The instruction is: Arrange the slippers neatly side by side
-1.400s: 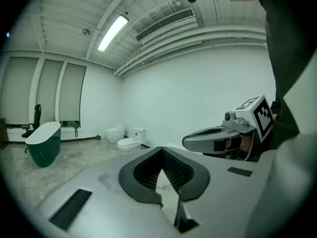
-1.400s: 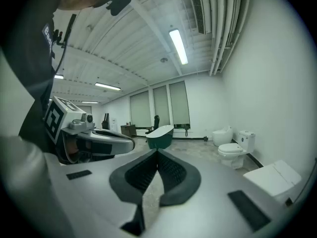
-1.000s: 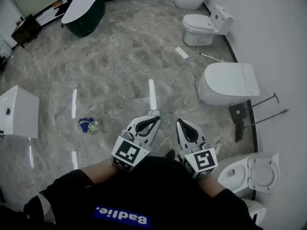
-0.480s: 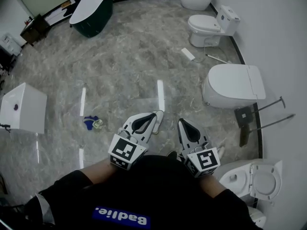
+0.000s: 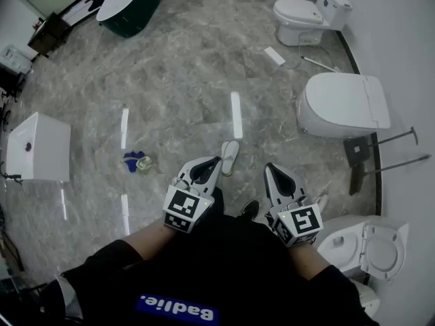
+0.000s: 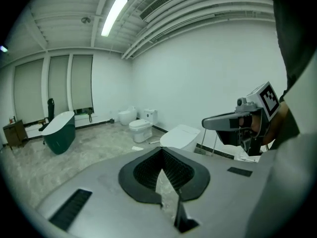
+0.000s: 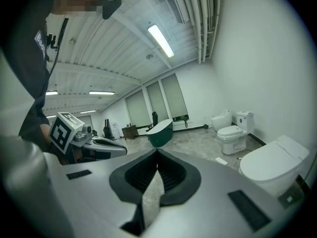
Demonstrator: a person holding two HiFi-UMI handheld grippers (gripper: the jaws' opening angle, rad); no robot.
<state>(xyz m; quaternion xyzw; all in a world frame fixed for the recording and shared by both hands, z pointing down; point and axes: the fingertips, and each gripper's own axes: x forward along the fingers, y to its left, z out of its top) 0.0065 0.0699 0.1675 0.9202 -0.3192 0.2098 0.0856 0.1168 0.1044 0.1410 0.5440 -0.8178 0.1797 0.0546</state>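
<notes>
left hand-held gripper (image 5: 212, 164) & right hand-held gripper (image 5: 273, 170) are held shut, nothing btwn the jaws. white slipper (image 5: 230, 155) is seen on the floor (image 5: 177, 100), just beside left tip.

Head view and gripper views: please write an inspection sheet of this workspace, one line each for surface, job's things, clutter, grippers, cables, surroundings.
Surface: grey marble floor, glossy.
Job's things: one pale slipper on the floor, just beyond the left gripper; a second not clearly seen.
Clutter: small blue and green object; flat white piece.
Grippers: left gripper and right gripper both shut, empty.
Cables: thin line beside the far toilet, cable or hose unclear.
Surroundings: near toilet, dark bathtub, white box.
</notes>
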